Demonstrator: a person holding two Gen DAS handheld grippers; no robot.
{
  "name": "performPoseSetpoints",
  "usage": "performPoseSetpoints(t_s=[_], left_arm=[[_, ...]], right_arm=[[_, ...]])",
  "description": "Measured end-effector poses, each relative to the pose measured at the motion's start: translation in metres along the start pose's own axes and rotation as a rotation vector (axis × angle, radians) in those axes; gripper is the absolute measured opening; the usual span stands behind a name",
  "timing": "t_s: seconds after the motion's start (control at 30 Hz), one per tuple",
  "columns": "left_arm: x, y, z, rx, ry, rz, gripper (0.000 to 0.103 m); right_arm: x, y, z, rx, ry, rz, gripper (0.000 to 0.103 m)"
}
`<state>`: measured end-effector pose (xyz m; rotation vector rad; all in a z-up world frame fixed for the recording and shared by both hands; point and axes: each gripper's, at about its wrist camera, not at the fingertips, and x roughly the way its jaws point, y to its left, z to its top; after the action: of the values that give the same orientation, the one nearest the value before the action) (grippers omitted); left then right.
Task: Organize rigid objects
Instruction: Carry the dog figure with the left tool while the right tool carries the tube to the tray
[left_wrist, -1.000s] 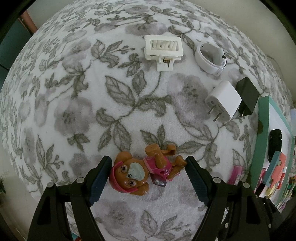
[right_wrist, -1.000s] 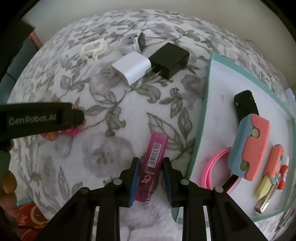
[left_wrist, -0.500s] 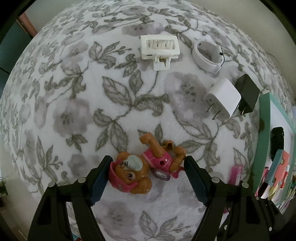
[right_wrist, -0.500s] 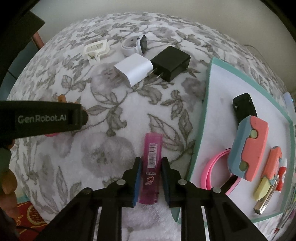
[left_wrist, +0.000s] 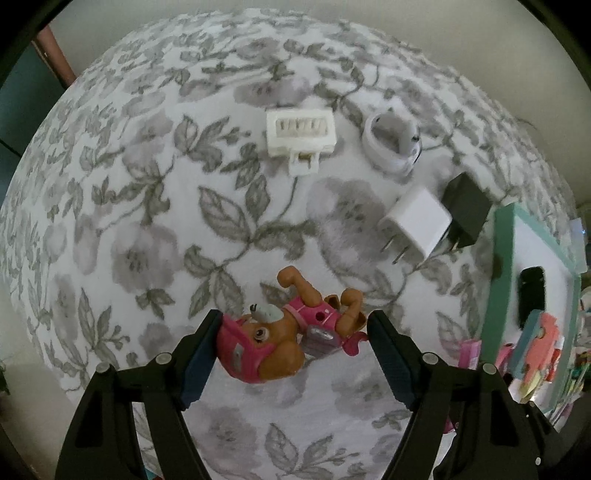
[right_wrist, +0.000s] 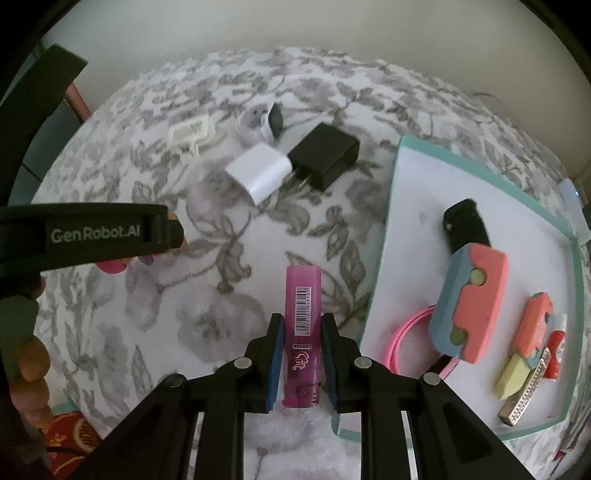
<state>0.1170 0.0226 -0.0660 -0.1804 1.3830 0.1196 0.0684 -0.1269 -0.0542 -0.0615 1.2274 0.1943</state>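
Observation:
My left gripper (left_wrist: 293, 332) is shut on a brown toy dog in pink clothes (left_wrist: 284, 330), held a little above the floral cloth (left_wrist: 147, 221). My right gripper (right_wrist: 301, 332) is shut on a pink lighter with a barcode (right_wrist: 301, 325), lifted off the cloth beside the teal-rimmed white tray (right_wrist: 413, 206). The left gripper's arm (right_wrist: 85, 232) crosses the left of the right wrist view and hides most of the toy.
On the cloth lie a white clip (left_wrist: 301, 134), a white watch band (left_wrist: 391, 144), a white charger (left_wrist: 415, 225) and a black charger (left_wrist: 465, 208). The tray holds a black fob (right_wrist: 465, 225), foam blocks (right_wrist: 469, 302), a pink band (right_wrist: 404, 332) and small items.
The left gripper closed on the toy dog and raised it, turning it. The right gripper lifted the pink lighter and drew back from the cloth.

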Motion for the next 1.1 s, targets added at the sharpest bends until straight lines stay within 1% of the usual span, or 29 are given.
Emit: performPoseSetpoints(t_s=[0.13,0.2,0.3,0.4,0.53,0.63,0.7,0.77,0.9,1.0,1.1], left_arm=[[-0.026,-0.005,0.009,-0.001,-0.065,-0.024,0.08],[-0.038,-0.008,0.011,-0.001,-0.096,-0.051,0.08],[-0.051,-0.009,0.016,0.007,-0.135,-0.08,0.08],[-0.067,-0.017,0.017,0.015,-0.166,-0.101,0.08],[-0.086,-0.038,0.017,0.053,-0.214,-0.129,0.08],[-0.1,-0.058,0.011,0.099,-0.244,-0.143,0.08],[-0.107,-0.075,0.006,0.131,-0.256,-0.16,0.08],[-0.111,-0.088,0.001,0.153,-0.26,-0.177,0.08],[-0.111,-0.117,-0.011,0.166,-0.255,-0.248,0.08],[-0.104,-0.151,-0.023,0.238,-0.238,-0.241,0.08],[-0.1,-0.176,-0.031,0.291,-0.225,-0.243,0.08]], right_arm=[[-0.018,-0.016,0.007,0.042,-0.057,0.007,0.021],[-0.028,-0.026,0.011,0.066,-0.088,-0.001,0.021],[-0.04,-0.041,0.016,0.114,-0.116,0.014,0.021],[-0.058,-0.061,0.019,0.159,-0.16,-0.025,0.021],[-0.079,-0.089,0.018,0.231,-0.21,-0.03,0.021],[-0.089,-0.109,0.017,0.271,-0.236,-0.062,0.021],[-0.097,-0.125,0.014,0.308,-0.253,-0.081,0.021],[-0.104,-0.14,0.01,0.341,-0.266,-0.082,0.021],[-0.117,-0.174,-0.001,0.408,-0.287,-0.103,0.021],[-0.122,-0.194,-0.008,0.446,-0.298,-0.124,0.021],[-0.126,-0.217,-0.018,0.487,-0.297,-0.168,0.021]])
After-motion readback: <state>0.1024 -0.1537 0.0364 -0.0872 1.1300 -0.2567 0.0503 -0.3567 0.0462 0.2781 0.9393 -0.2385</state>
